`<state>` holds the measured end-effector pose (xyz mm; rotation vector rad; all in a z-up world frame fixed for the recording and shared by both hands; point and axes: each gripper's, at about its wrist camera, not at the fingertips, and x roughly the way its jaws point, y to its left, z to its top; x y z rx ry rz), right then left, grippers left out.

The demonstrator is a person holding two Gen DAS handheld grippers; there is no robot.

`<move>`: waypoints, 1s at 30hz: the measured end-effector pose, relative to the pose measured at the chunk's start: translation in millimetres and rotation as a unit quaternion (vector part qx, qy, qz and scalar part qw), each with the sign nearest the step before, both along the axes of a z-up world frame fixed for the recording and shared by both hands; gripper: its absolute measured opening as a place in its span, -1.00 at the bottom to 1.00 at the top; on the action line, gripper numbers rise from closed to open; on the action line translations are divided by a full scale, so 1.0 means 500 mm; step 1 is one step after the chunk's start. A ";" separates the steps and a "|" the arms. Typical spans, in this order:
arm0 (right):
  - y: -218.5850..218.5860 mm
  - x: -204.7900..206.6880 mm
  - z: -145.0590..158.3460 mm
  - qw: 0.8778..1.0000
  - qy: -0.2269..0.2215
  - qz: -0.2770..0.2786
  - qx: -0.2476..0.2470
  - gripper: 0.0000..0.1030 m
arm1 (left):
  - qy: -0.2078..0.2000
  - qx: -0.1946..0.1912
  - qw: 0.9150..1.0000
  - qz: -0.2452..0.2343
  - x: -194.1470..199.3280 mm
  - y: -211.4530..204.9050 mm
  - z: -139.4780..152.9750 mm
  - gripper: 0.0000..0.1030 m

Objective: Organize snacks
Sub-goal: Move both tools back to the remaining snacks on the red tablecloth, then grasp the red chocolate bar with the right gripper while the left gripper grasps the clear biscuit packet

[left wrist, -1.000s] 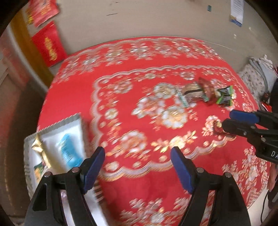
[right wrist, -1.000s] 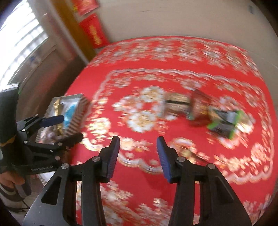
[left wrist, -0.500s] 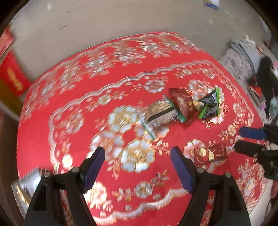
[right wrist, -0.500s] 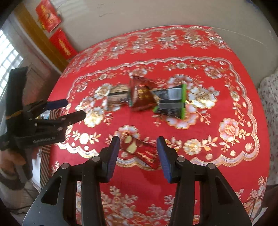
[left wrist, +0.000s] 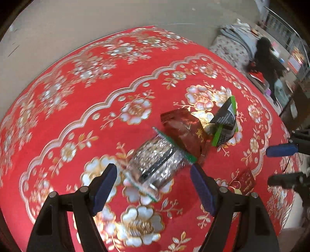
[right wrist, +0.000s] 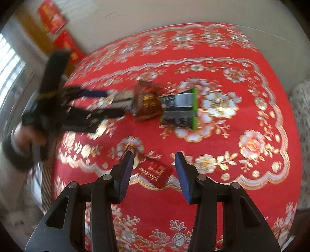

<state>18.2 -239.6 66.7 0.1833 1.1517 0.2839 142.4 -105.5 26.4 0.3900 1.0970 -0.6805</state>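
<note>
Several snack packets lie on the red flowered tablecloth (left wrist: 77,108). My left gripper (left wrist: 153,174) is open and hovers low over a silver packet with green ends (left wrist: 155,160), one finger on each side, not pressing. Beyond it lie a dark red packet (left wrist: 186,131) and a black-and-green packet (left wrist: 224,122). My right gripper (right wrist: 154,157) is open, with a small red packet (right wrist: 155,171) lying on the cloth between its fingers. From the right wrist the blurred left gripper (right wrist: 112,103) hides most of the silver packet (right wrist: 121,97).
The table's far edge meets a plain wall (left wrist: 96,23). Red paper decorations (right wrist: 52,17) hang on the wall at the back left. A ribbed tray rim (right wrist: 45,186) shows off the table's left edge. Folded bedding (left wrist: 232,42) lies at the far right.
My left gripper has swung from the tray at the table's left edge to over the silver packet. My right gripper came over the small red packet, then held still.
</note>
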 end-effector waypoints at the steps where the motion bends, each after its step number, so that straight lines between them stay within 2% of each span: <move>1: 0.009 -0.001 -0.002 1.000 -0.001 0.019 -0.006 -0.13 | -0.002 0.005 1.000 -0.010 0.001 -0.007 -0.003 0.55; 5: 0.055 -0.002 -0.010 0.994 -0.003 0.106 -0.040 -0.02 | -0.017 0.022 0.998 -0.053 -0.005 -0.027 -0.007 0.55; 10: 0.103 0.012 -0.034 0.974 0.000 0.203 -0.102 -0.02 | -0.021 0.024 0.996 -0.078 -0.007 -0.031 -0.009 0.55; 18: 0.126 0.033 -0.085 0.945 0.022 0.283 -0.159 0.00 | -0.028 0.053 0.991 -0.120 -0.008 -0.039 -0.022 0.55; 21: 0.127 0.030 -0.082 0.946 0.011 0.284 -0.156 -0.11 | -0.020 0.052 0.991 -0.122 -0.002 -0.038 -0.028 0.55; 23: 0.123 0.032 -0.077 0.951 0.007 0.265 -0.160 -0.35 | -0.017 0.050 0.992 -0.118 0.002 -0.037 -0.030 0.53; 24: 0.119 0.032 -0.076 0.955 0.006 0.252 -0.158 -0.39 | -0.016 0.047 0.992 -0.117 0.002 -0.037 -0.029 0.49; 25: 0.112 0.033 -0.073 0.959 0.007 0.239 -0.152 -0.40 | -0.016 0.045 0.992 -0.118 0.001 -0.037 -0.027 0.32; 26: 0.107 0.033 -0.071 0.963 0.010 0.228 -0.144 -0.44 | -0.014 0.041 0.992 -0.120 -0.003 -0.037 -0.024 0.05; 28: 0.101 0.030 -0.067 0.969 0.014 0.207 -0.137 -0.49 | -0.021 0.042 0.993 -0.111 -0.008 -0.036 -0.019 -0.11; 30: 0.093 0.020 -0.064 0.975 0.015 0.187 -0.123 -0.50 | -0.009 0.032 0.995 -0.093 -0.008 -0.026 -0.019 -0.19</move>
